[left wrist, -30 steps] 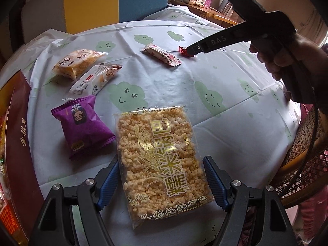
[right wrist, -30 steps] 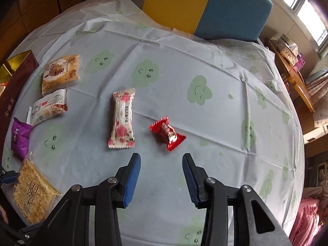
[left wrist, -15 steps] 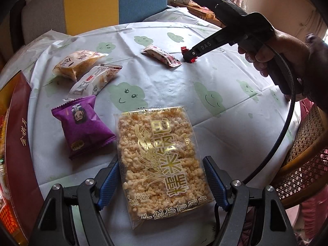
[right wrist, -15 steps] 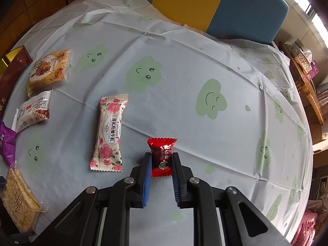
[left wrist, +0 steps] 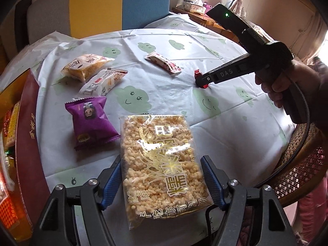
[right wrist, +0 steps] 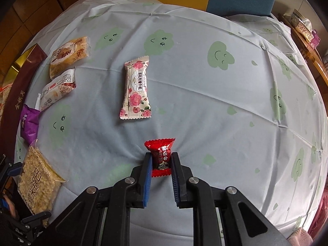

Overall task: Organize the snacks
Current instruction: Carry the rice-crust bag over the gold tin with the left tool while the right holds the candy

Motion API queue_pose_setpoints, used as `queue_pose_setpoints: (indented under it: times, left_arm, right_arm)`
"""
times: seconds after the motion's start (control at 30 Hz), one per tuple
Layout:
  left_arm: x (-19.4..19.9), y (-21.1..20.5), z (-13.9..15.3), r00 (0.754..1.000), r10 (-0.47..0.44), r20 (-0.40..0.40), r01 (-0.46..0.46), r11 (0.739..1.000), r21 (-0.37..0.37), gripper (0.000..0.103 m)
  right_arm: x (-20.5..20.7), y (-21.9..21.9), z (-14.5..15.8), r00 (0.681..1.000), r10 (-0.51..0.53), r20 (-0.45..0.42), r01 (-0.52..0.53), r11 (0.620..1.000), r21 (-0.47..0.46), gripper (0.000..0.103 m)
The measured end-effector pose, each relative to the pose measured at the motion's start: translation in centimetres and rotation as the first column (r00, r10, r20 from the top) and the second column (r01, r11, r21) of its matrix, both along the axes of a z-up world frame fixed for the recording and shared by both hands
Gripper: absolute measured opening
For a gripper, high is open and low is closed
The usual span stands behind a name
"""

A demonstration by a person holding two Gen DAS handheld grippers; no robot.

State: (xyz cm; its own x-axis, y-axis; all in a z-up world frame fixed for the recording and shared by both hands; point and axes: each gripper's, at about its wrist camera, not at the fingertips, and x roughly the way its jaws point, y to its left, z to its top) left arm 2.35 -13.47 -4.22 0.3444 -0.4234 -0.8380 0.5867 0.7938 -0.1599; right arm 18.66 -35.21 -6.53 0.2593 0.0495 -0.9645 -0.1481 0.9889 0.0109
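My right gripper [right wrist: 161,160] is shut on a small red candy [right wrist: 161,155] that rests on the tablecloth; it also shows in the left wrist view [left wrist: 202,80]. My left gripper [left wrist: 162,172] is open, its fingers on either side of a clear bag of puffed rice crackers [left wrist: 162,168] lying at the table's near edge. A purple packet [left wrist: 90,121], a white packet [left wrist: 103,82], a tan cake packet [left wrist: 85,66] and a rose-patterned bar [right wrist: 136,88] lie on the cloth.
A dark red gift box [left wrist: 28,139] with snacks inside stands at the left edge of the table. A wicker chair [left wrist: 301,155] is at the right. A yellow and blue chair back [left wrist: 121,6] is beyond the table.
My right gripper came down over the red candy and closed on it. My left gripper has stayed open around the rice cracker bag.
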Motion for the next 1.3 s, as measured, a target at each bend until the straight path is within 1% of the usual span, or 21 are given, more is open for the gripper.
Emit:
queue_pose_setpoints:
  times: [0.1,0.27,0.4,0.53,0.63,0.73,0.83,0.93,1.0,1.1,1.2,1.27,1.3]
  left_arm:
    - [-0.2,0.3,0.7,1.0,0.018,0.021,-0.018,1.0,-0.012,0.074]
    - [-0.5,0.6,1.6,0.998,0.035,0.046,-0.035,0.999,-0.009,0.074]
    - [-0.7,1.4,3.3,0.996,0.056,0.067,-0.053,0.997,-0.052,0.074]
    - [-0.6,2.9,5.1,0.992,0.096,0.084,-0.087,0.991,-0.103,0.074]
    - [-0.1,4.6,6.3,0.985,0.146,0.086,-0.133,0.981,-0.14,0.074]
    - [0.6,6.8,7.2,0.973,0.219,0.077,-0.203,0.963,-0.176,0.074]
    - [1.7,9.5,8.0,0.95,0.302,0.078,-0.282,0.939,-0.2,0.074]
    - [2.9,12.3,8.6,0.919,0.384,0.087,-0.36,0.909,-0.212,0.074]
    - [4.1,14.0,8.7,0.888,0.447,0.106,-0.423,0.886,-0.191,0.074]
    - [6.1,16.8,8.5,0.842,0.528,0.109,-0.506,0.844,-0.179,0.074]
    - [8.2,18.8,8.1,0.794,0.59,0.15,-0.575,0.807,-0.13,0.074]
    - [9.7,19.8,7.6,0.769,0.615,0.174,-0.608,0.788,-0.097,0.074]
    - [10.5,20.3,7.3,0.746,0.639,0.188,-0.637,0.767,-0.076,0.074]
  right_arm:
    - [-0.3,0.3,-0.3,0.999,0.032,0.021,-0.031,0.999,-0.034,0.018]
    - [-0.9,1.5,-0.5,0.998,0.056,0.037,-0.053,0.996,-0.079,0.018]
    - [-1.4,2.3,-0.7,0.996,0.075,0.045,-0.07,0.992,-0.1,0.018]
    - [-1.2,2.3,-0.5,0.996,0.083,0.045,-0.078,0.991,-0.108,0.018]
    - [-1.0,2.5,-0.6,0.995,0.09,0.046,-0.084,0.989,-0.119,0.018]
    - [-1.0,2.7,-0.8,0.994,0.098,0.049,-0.091,0.988,-0.129,0.018]
    - [-1.2,3.0,-0.7,0.992,0.111,0.054,-0.103,0.985,-0.141,0.019]
    - [-1.5,3.4,-0.8,0.99,0.127,0.061,-0.116,0.981,-0.158,0.019]
    - [-1.7,3.6,-0.8,0.989,0.131,0.063,-0.119,0.979,-0.166,0.019]
    - [-1.9,3.9,-0.8,0.989,0.133,0.064,-0.12,0.977,-0.175,0.019]
    - [-2.0,4.3,-0.8,0.989,0.134,0.066,-0.119,0.975,-0.189,0.019]
    - [-2.1,4.4,-0.6,0.989,0.134,0.065,-0.12,0.974,-0.191,0.019]
    - [-2.1,4.4,-0.6,0.989,0.134,0.065,-0.12,0.974,-0.19,0.019]
